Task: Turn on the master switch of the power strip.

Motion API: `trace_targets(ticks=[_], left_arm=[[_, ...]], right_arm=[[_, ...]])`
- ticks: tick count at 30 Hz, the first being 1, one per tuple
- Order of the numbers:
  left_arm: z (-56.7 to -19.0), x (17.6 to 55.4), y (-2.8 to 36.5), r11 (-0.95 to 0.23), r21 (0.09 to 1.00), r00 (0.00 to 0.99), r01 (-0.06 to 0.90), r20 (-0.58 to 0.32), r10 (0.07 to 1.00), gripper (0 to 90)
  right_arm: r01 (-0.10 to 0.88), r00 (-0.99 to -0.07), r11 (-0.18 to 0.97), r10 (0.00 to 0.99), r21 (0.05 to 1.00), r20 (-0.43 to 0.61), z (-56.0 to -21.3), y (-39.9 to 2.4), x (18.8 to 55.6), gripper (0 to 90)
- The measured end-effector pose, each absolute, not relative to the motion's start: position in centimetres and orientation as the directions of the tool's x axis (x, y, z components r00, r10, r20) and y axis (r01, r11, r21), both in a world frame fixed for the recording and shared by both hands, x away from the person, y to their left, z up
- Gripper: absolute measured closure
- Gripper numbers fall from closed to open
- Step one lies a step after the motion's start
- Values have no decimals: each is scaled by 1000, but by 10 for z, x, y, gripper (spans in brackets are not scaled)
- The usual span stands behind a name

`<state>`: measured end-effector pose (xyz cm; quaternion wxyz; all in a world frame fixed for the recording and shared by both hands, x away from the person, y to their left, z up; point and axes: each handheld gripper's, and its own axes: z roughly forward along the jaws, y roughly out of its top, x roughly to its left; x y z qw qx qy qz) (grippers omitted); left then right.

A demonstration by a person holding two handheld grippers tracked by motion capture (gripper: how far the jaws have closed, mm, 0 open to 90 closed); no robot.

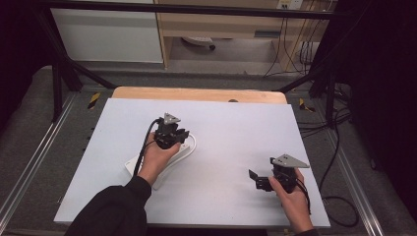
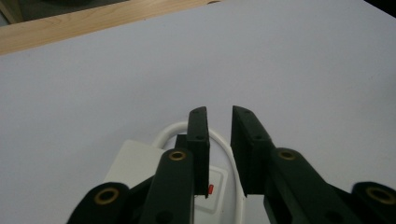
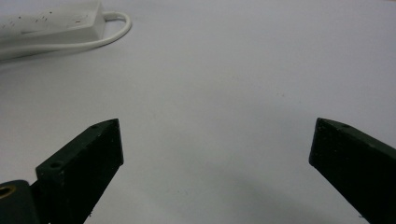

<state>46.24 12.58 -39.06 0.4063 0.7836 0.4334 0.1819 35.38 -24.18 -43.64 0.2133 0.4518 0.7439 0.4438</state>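
Your L gripper (image 1: 183, 135) sits over the white power strip (image 1: 169, 160) at table center-left, jaws narrow, nothing between. R gripper (image 1: 256, 178) at 4 o'clock, jaws wide, empty.

This looks like a lab or test room set up for recording. A white table (image 1: 221, 147) stands inside a black metal frame (image 1: 59, 73), with aluminium rails (image 1: 29, 167) on the grey carpet at either side. Black cables (image 1: 334, 162) trail over the floor, yellow-black tape (image 1: 94, 100) marks it, and behind stands what seems a wooden desk (image 1: 216, 24).
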Motion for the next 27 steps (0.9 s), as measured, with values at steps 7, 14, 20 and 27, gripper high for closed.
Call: trace_targets(ticks=[7, 14, 20, 27], left_arm=[[-394, 464, 127, -310, 783, 572, 539, -70, 817, 839], [-401, 466, 133, -307, 770, 573, 559, -92, 814, 875], [-403, 467, 135, -307, 764, 573, 568, -98, 814, 900], [-408, 470, 135, -331, 742, 576, 583, -90, 812, 900]], right_arm=[[484, -501, 199, 861, 852, 84, -436, -241, 353, 33], [480, -505, 201, 859, 854, 82, -436, -241, 353, 32], [481, -505, 200, 859, 854, 83, -436, -241, 353, 33], [479, -509, 206, 857, 853, 79, -436, -240, 353, 33]])
